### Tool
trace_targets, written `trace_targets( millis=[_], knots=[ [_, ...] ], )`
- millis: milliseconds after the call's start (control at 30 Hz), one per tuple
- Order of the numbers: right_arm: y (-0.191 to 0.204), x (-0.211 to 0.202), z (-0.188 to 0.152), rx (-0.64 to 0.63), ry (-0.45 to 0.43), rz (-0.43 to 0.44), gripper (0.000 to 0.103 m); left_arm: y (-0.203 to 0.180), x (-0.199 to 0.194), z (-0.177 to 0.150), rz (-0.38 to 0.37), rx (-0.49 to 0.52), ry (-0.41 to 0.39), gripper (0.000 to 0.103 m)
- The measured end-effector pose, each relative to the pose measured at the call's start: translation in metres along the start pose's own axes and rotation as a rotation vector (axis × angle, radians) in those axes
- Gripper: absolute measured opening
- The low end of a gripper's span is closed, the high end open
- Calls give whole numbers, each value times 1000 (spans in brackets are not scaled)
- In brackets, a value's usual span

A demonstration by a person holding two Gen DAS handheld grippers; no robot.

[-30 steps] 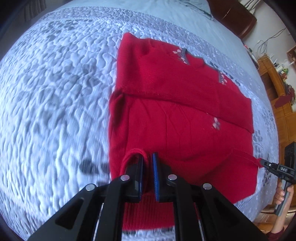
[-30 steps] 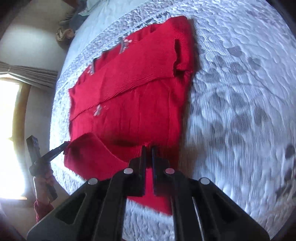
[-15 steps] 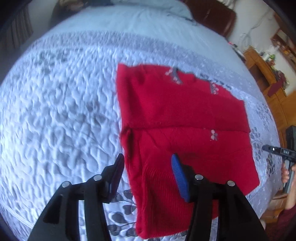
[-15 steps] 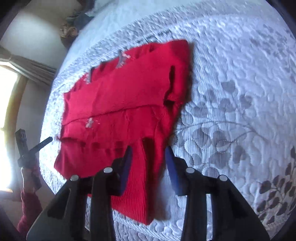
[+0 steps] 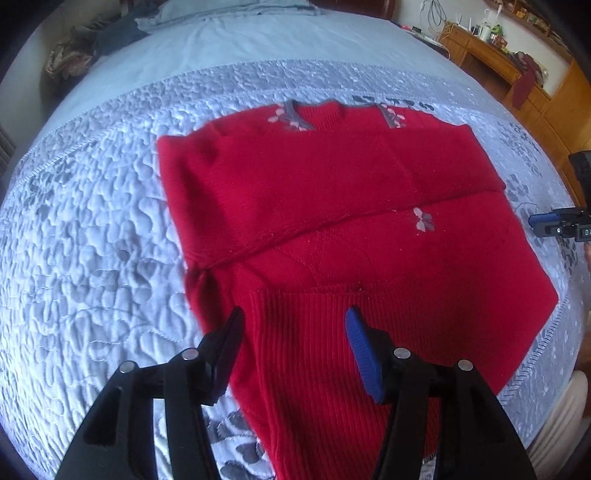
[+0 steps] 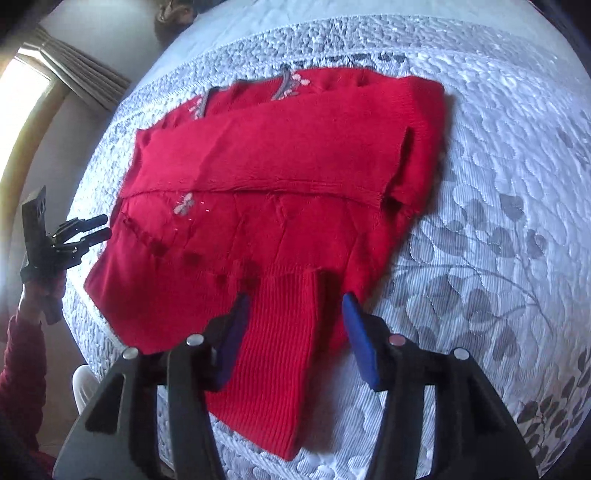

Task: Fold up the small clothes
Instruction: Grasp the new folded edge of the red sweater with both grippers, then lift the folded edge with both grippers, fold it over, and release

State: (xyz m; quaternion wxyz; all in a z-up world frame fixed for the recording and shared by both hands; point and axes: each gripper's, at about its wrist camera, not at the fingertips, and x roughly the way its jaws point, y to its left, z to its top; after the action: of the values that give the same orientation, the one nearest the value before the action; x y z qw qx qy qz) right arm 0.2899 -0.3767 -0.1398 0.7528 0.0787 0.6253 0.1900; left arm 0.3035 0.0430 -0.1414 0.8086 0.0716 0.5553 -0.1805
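A small red knitted sweater [image 5: 332, 206] lies flat on the bed with a sleeve folded across its chest. Its ribbed hem points toward me. It also shows in the right wrist view [image 6: 280, 177]. My left gripper [image 5: 293, 332] is open and empty, hovering above the ribbed hem at the sweater's left side. My right gripper [image 6: 295, 314] is open and empty, hovering above the ribbed hem at the sweater's right side. Each gripper shows at the edge of the other's view, the right gripper [image 5: 554, 225] and the left gripper [image 6: 77, 230].
A pale quilted bedspread [image 5: 92, 221] with grey leaf patterns covers the bed. A blue sheet [image 5: 258, 33] lies beyond it. Wooden furniture [image 5: 517, 74] stands at the far right. A curtained window [image 6: 44, 85] is at the left. The bed edge is close to me.
Both grippers were shut on the sweater's hem one second ago. They have let go, opened wide and pulled back toward me. The hem now lies flat on the bed.
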Motion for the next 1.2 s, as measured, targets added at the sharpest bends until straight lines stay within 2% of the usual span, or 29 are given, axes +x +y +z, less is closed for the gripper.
trace_targets(
  millis=[133,167,233,300,367,400,433,467,533,600,900,1000,1100,1133,1167,1200],
  knots=[
    [-5,15,3,-1,42,-6,52,-4,13,2,-39,-14,24,53],
    [-5,17,3,-7,48,-3,52,-5,14,1,-47,-13,26,51],
    [-2,22,2,-21,60,12,51,-7,17,-2,-81,-15,35,38],
    [1,27,1,-36,72,10,46,-8,20,-4,-91,-14,43,31],
    [3,31,0,-47,79,-3,45,-8,23,-7,-84,-10,41,31],
    [3,32,0,-49,81,-3,43,-7,23,-7,-88,-17,38,29],
    [4,33,0,-51,80,-2,31,-6,23,-8,-92,-29,35,22],
    [5,33,0,-56,80,-3,10,-5,23,-9,-95,-33,32,18],
    [6,31,-1,-68,77,4,7,-3,20,-11,-94,-46,26,6],
    [9,22,-3,-82,48,7,6,-2,15,-13,-99,-57,14,3],
    [13,-41,-30,-111,-106,97,6,-6,-48,-36,-126,-45,-159,3],
    [13,-48,-38,-109,-119,83,6,-4,-61,-39,-122,-65,-200,3],
    [10,-44,-34,-94,-106,52,6,-3,-59,-32,-116,-72,-199,4],
    [10,-41,-33,-83,-98,48,6,-7,-49,-29,-138,-35,-156,14],
    [8,-36,-31,-69,-84,41,6,-9,-39,-28,-144,-14,-109,21],
    [8,-30,-29,-57,-69,31,6,-11,-28,-29,-97,-9,-74,28]
  ],
)
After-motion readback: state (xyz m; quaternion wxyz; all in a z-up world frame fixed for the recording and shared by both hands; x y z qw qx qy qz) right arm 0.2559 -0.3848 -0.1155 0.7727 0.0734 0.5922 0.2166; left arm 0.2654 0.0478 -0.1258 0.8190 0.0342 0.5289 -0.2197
